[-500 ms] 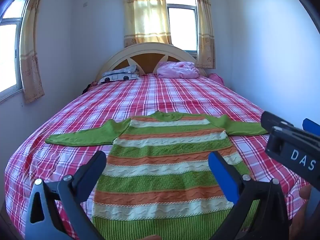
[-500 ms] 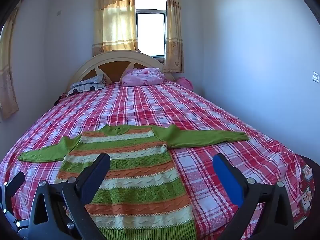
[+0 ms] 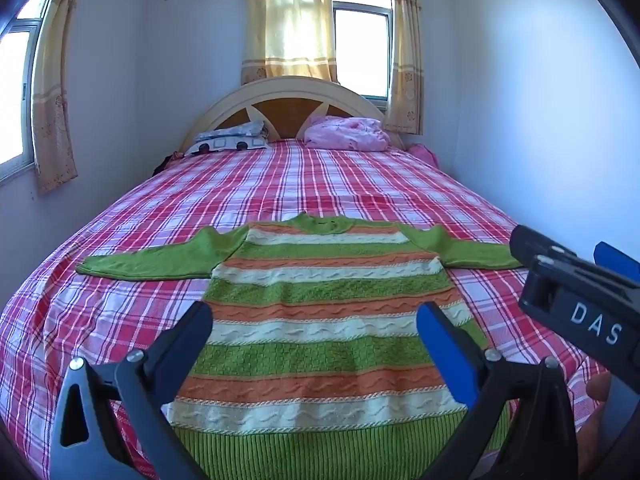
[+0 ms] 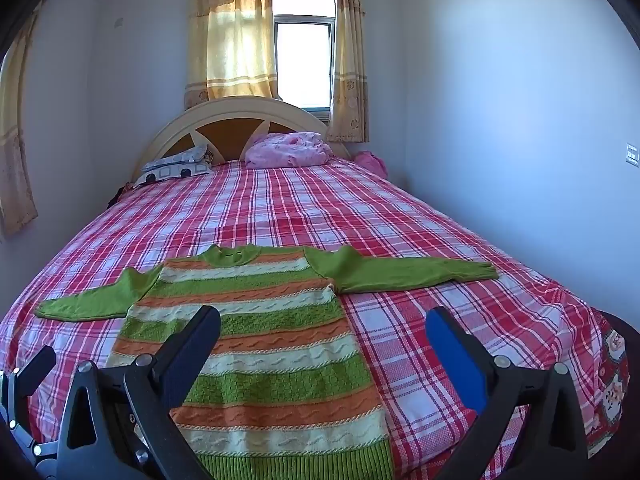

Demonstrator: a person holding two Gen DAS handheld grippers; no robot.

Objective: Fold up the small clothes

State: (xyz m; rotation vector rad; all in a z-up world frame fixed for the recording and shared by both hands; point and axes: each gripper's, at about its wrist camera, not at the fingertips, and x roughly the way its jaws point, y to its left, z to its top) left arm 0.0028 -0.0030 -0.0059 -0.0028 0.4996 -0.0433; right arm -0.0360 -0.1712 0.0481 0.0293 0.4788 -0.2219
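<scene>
Fingers (image 3: 188,340) of left gripper (image 3: 316,330) spread wide, empty, above striped sweater (image 3: 320,320). Sweater flat on plaid bed (image 3: 360,184), sleeves out to both sides. Right gripper (image 4: 324,336) likewise agape, empty, over sweater's right edge.

A plaid bedspread (image 3: 320,184), 2 pillows and yellow curtains (image 4: 232,36) fill the room.

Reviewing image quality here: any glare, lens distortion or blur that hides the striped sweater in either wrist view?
Left wrist view: the window is blown out, the fisheye bows the walls, dark corners, yet the sweater stays sharp and evenly lit. Right wrist view: the same blown-out window and curved edges; the sweater is crisp, with the open right gripper hiding little of it.
</scene>
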